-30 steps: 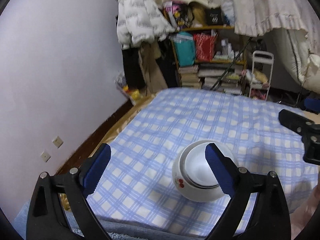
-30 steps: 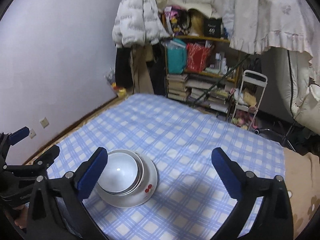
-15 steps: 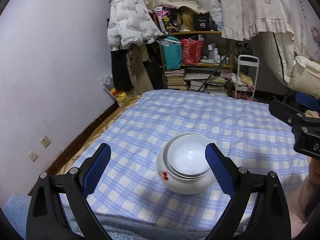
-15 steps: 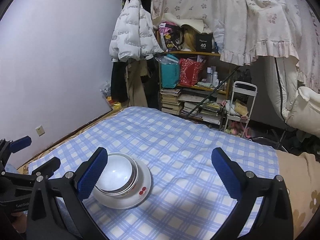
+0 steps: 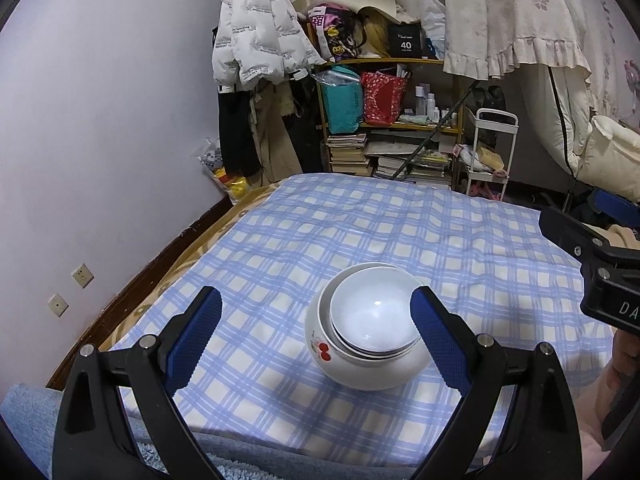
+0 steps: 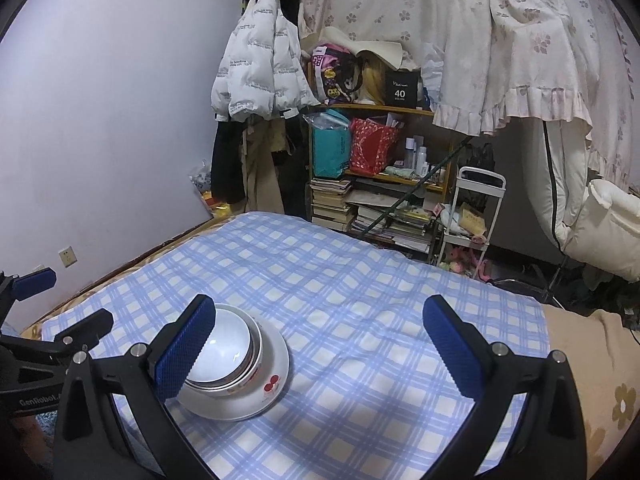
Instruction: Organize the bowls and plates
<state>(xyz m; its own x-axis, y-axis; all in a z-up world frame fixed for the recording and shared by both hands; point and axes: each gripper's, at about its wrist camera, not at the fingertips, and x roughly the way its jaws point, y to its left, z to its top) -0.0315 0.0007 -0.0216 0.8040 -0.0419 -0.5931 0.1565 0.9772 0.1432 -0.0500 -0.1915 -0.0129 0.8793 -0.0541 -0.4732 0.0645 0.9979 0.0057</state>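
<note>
Now both grippers have pulled back and tilted up from the stack over the last second. Left gripper is wide open, holding nothing; right gripper is wide open too, empty, off to the stack's right. Nested bowls sit inside the cherry-print plate on the bed, near its front edge. Nothing else loose on the bed, so stacking looks done; likely a retreat.
</note>
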